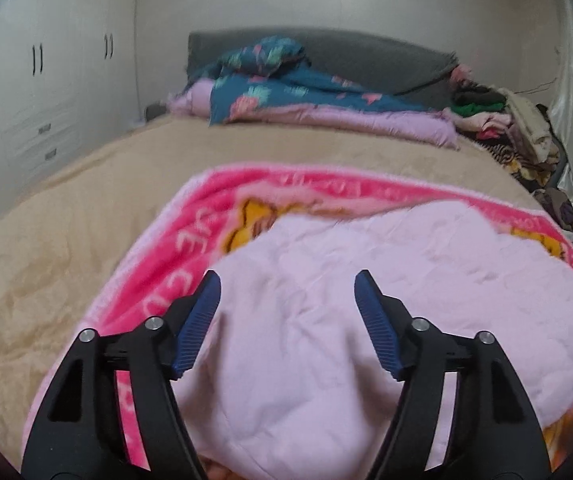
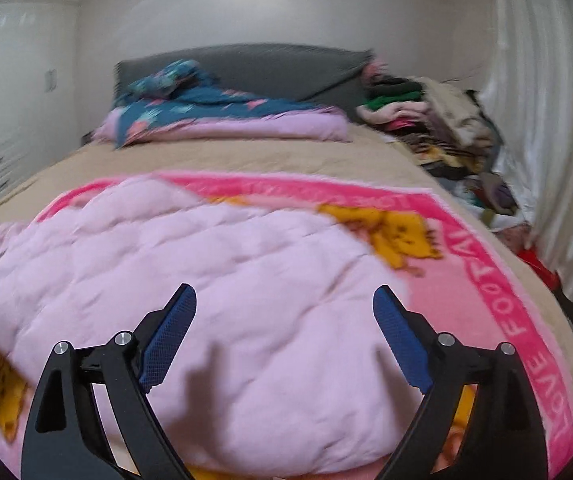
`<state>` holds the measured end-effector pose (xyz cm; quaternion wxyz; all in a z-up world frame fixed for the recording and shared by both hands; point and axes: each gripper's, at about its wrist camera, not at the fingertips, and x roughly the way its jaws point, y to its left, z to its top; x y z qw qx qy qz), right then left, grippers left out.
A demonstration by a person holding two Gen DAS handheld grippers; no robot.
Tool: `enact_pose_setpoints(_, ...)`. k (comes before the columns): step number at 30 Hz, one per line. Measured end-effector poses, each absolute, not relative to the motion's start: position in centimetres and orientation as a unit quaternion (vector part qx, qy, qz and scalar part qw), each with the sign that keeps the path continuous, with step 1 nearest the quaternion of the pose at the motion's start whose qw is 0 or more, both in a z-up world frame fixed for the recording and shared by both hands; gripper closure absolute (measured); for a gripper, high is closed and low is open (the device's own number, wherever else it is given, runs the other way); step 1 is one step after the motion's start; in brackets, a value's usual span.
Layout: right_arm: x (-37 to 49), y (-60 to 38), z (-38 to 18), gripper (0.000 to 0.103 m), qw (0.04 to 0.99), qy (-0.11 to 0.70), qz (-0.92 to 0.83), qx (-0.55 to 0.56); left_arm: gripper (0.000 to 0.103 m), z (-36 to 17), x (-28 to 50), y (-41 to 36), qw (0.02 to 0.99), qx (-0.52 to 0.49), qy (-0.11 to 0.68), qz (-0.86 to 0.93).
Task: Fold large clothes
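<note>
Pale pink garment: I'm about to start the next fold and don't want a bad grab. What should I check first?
1. Left gripper open: ok.
2. Right gripper open: ok.
3. Neither gripper holds cloth: ok.
4. Pale pink garment lies flat: not ok, wrinkled and bunched.
5. Garment rests on the pink blanket: ok.
6. Near hem visible for a grab: cannot tell, hidden below the fingers.

Beige bed point(image 1: 86, 208); teal floral quilt point(image 1: 286, 96) against grey headboard point(image 1: 366, 56); clothes pile point(image 2: 426, 120), possibly unfolded; white wardrobe point(image 1: 46, 80).
</note>
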<state>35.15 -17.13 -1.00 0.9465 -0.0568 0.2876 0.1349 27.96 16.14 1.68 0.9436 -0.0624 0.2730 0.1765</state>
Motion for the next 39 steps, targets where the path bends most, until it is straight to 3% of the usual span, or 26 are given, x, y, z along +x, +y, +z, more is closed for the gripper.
enact_pose_setpoints(8,37.4,-15.4,-4.4,0.013,0.911,0.385,0.144,-0.027,0.041,-1.5,29.8,9.6,0.937,-0.072,0.340,0.043)
enact_pose_setpoints(11,37.7,-15.5,-5.4,0.011,0.906,0.397,0.147,-0.013,0.035,-4.1,31.3,9.2,0.929,-0.054,0.362,0.050)
enact_pose_setpoints(20,36.8,-15.9,-4.8,0.010,0.911,0.387,0.144,0.003,0.033,-3.5,30.5,10.3,0.929,-0.084,0.357,0.046)
enact_pose_setpoints(27,33.8,-17.4,-2.3,0.009,0.926,0.349,0.141,0.023,0.021,-1.9,28.7,10.4,0.933,-0.090,0.346,0.046)
enact_pose_setpoints(30,32.5,-17.9,-1.4,0.008,0.930,0.337,0.143,0.026,0.021,-1.3,27.8,10.4,0.935,-0.092,0.339,0.048)
enact_pose_setpoints(31,32.1,-18.0,-1.2,0.007,0.931,0.335,0.142,0.026,0.019,-1.2,27.6,10.4,0.936,-0.093,0.337,0.049)
enact_pose_setpoints(32,31.8,-18.0,-1.1,0.006,0.932,0.332,0.142,0.026,0.009,-0.9,27.3,10.4,0.936,-0.094,0.334,0.053)
enact_pose_setpoints(39,29.4,-18.8,-0.5,0.005,0.936,0.320,0.140,0.033,0.009,0.0,25.4,10.6,0.940,-0.097,0.320,0.064)
